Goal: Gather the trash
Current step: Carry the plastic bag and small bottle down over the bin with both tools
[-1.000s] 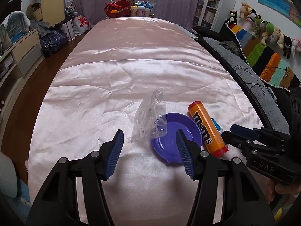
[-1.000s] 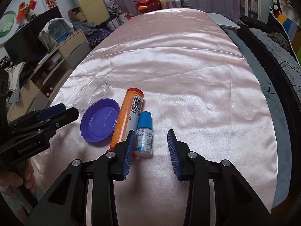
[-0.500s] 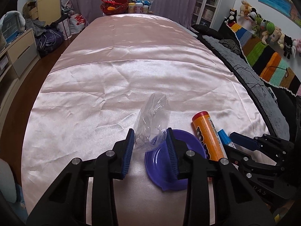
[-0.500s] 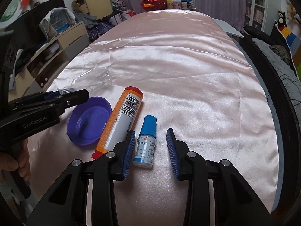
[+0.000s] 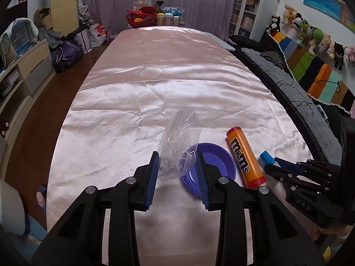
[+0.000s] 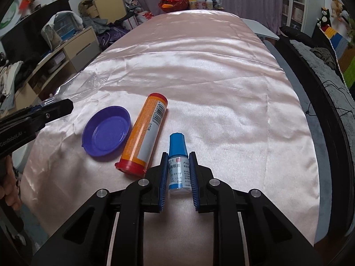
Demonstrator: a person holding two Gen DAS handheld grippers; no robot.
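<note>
Tabletop [image 5: 177,84]: a long surface under a pink satin cloth carried all the trash at its near end, within reach of both hand-held grippers; the far end held a red basket [image 5: 141,16] and some jars, well apart from the work.

Plastic bag [image 5: 177,146]: the clear, crumpled bag stood lifted at its near end, its far end trailing toward the cloth. It seemed to be held up as the receptacle the other pieces would go into, though its mouth could not be made out.

Left hand-held gripper [image 5: 177,173]: the jaws were drawn in around the lower part of the bag, with a fair gap between the blue pads, and the film filled that gap. In the right wrist view its tip [image 6: 55,108] showed the film pinched at the end, so it appeared to have a hold on the bag.

Candy tube [image 6: 144,133]: the orange tube with red caps lay on its side on the cloth, just beside the purple lid and the dropper bottle, untouched, probably waiting its turn.

Purple lid [image 6: 106,130]: a shallow round lid lay hollow side up on the cloth, partly behind the bag in the left view, free of either gripper.

Right hand-held gripper [image 6: 177,173]: nearly closed, its pads pressed to both sides of the bottle's labelled body.

Dropper bottle [image 6: 178,164]: the small blue-capped bottle lay between those pads, cap pointing away, low against the cloth; gripping the body likely gave the firmest hold for carrying it to the bag.
</note>
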